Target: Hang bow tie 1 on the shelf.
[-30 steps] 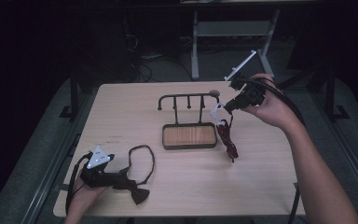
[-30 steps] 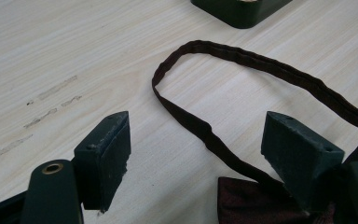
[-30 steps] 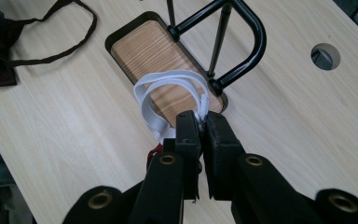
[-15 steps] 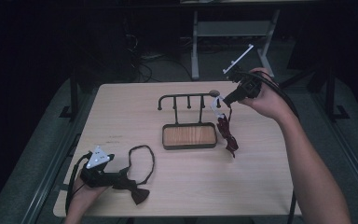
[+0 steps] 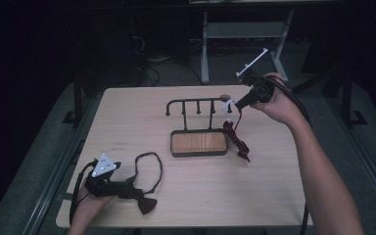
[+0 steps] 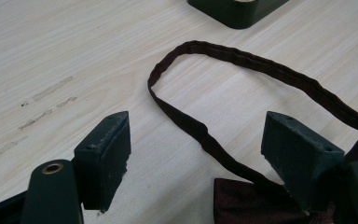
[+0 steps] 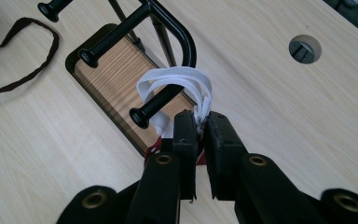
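Since a second ago the right claw (image 5: 235, 105) has gone up and back toward the rack (image 5: 196, 105), and the white band (image 7: 179, 84) it carries now sits looped over the rack's end peg (image 7: 154, 105). That claw is pinched almost shut on the white band, just below the peg. From the band a dark red bow tie (image 5: 236, 139) hangs down beside the rack's tray (image 5: 199, 143); in the high view its lower end seems to touch the bench (image 5: 274, 161), but that is hard to tell. The tray has a wooden floor and a dark rim, and the rack stands in the middle of the bench. The left claw (image 6: 196, 156) has not moved. It rests near the front left corner of the bench with its two jaws wide apart and nothing gripped. A second bow tie (image 5: 145, 202), dark brown, lies flat right by it, and its strap (image 6: 242, 60) makes a loop on the bench that runs between the open jaws. The left hand (image 5: 85, 208) holds that claw low on the bench.
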`<state>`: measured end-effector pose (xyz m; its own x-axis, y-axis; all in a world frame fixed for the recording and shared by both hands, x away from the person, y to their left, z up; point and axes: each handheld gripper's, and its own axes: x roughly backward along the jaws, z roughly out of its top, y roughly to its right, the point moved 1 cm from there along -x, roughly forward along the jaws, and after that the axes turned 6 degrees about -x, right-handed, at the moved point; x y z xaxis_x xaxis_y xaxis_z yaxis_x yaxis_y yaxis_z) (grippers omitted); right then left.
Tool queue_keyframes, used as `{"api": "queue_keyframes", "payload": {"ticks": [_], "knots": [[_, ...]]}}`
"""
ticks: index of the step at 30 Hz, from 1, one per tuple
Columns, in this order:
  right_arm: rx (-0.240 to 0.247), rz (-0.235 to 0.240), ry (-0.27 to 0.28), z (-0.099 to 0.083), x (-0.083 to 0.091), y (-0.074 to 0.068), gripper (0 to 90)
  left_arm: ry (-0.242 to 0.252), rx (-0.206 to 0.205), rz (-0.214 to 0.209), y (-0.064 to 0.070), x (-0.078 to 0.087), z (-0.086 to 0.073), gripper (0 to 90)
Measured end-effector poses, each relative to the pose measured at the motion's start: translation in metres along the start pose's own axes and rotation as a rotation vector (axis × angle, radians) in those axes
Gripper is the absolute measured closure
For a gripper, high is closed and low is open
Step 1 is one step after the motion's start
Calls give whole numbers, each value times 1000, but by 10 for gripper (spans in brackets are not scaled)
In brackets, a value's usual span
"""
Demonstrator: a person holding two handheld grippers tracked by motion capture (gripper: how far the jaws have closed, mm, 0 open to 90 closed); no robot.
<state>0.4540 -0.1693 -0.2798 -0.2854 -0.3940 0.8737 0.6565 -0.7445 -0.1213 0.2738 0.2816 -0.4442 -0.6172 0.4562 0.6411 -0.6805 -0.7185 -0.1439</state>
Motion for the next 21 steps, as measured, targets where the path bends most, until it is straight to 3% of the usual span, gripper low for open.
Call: {"api": "queue_keyframes", "payload": {"ticks": [21], "knots": [[4, 86, 25, -32, -4, 1, 709, -15, -7, -1, 2, -2, 0, 244]]}}
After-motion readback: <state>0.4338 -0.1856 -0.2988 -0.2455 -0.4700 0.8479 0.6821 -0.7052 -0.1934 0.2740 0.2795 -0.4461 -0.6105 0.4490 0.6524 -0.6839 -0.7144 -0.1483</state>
